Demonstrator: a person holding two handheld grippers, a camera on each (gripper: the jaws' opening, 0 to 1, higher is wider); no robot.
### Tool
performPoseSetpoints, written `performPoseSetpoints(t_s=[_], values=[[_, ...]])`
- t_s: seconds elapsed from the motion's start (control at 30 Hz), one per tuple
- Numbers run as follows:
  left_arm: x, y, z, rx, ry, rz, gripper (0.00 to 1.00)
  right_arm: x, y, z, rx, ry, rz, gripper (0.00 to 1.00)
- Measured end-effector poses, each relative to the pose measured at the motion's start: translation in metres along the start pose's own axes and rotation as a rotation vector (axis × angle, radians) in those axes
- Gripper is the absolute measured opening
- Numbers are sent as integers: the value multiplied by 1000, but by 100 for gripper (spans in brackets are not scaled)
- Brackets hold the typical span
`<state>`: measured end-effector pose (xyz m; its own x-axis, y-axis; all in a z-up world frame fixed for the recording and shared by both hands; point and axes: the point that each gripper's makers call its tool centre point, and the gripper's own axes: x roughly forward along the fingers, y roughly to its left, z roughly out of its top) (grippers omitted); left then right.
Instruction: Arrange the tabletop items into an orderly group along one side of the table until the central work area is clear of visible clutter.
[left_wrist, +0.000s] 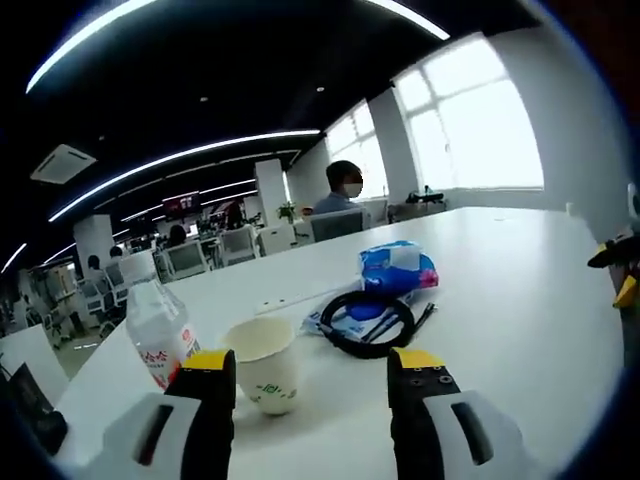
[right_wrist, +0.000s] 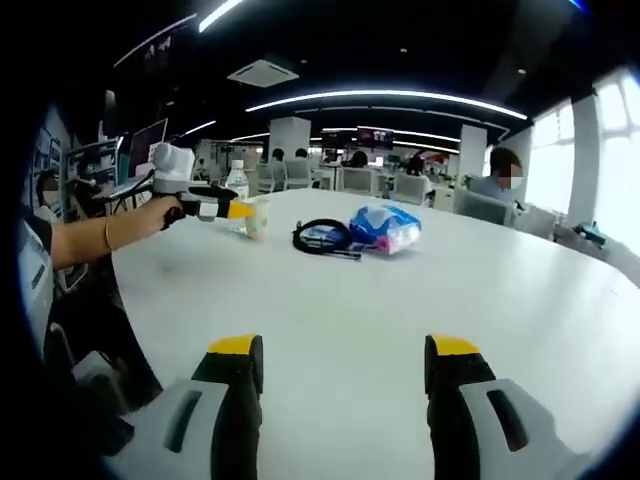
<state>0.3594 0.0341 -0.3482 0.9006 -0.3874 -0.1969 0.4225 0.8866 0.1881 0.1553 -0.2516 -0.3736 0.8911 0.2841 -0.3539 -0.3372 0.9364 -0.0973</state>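
Tabletop items sit bunched near one end of the white table (left_wrist: 520, 300), and I read them left to right in the left gripper view. First a plastic bottle (left_wrist: 155, 325) with a red-and-white label stands upright. Just beside it, a pale paper cup (left_wrist: 265, 365) stands open-mouthed, directly ahead of my left gripper (left_wrist: 312, 385). That gripper's jaws are spread wide, holding nothing, one jaw close beside the cup — I judge it is lined up to take the cup first. Further right lies a coiled black cable (left_wrist: 365, 322), resting partly on a flat packet, and touching it from behind is a blue tissue pack (left_wrist: 398, 267).

In the right gripper view, my left gripper (right_wrist: 215, 208) reaches in from the left, held in a hand (right_wrist: 160, 215), near the cup (right_wrist: 255, 217) and bottle (right_wrist: 237, 180). The cable (right_wrist: 322, 238) and tissue pack (right_wrist: 385, 228) lie further right. My right gripper (right_wrist: 345, 375) hangs well back over bare table, jaws apart and empty — likely waiting its turn. Nothing looks grouped along an edge yet, so the tidying seems barely begun.
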Motion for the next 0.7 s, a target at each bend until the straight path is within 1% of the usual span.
performPoseSetpoints(t_s=[0.1, 0.17, 0.2, 0.27, 0.33, 0.5, 0.6, 0.7], values=[[0, -5, 5, -19, -4, -17, 60, 8, -1, 16, -7, -22, 32, 62], [0, -9, 6, -30, 0, -29, 56, 13, -2, 24, -5, -32, 50, 61], [0, -11, 6, -32, 3, -36, 55, 13, -2, 25, -4, -31, 52, 61], [1, -16, 4, -64, 26, -63, 54, 18, -1, 31, -47, -18, 65, 61], [1, -18, 4, -62, 27, -64, 54, 21, 1, 35, -80, -12, 72, 61], [3, -20, 6, -60, 32, -67, 54, 32, 4, 49, -109, -12, 108, 61], [4, -25, 5, -60, 48, -79, 49, 38, 7, 56, -112, -16, 133, 61], [5, -33, 5, -61, 54, -107, 42, 48, 12, 67, -112, -24, 175, 59]])
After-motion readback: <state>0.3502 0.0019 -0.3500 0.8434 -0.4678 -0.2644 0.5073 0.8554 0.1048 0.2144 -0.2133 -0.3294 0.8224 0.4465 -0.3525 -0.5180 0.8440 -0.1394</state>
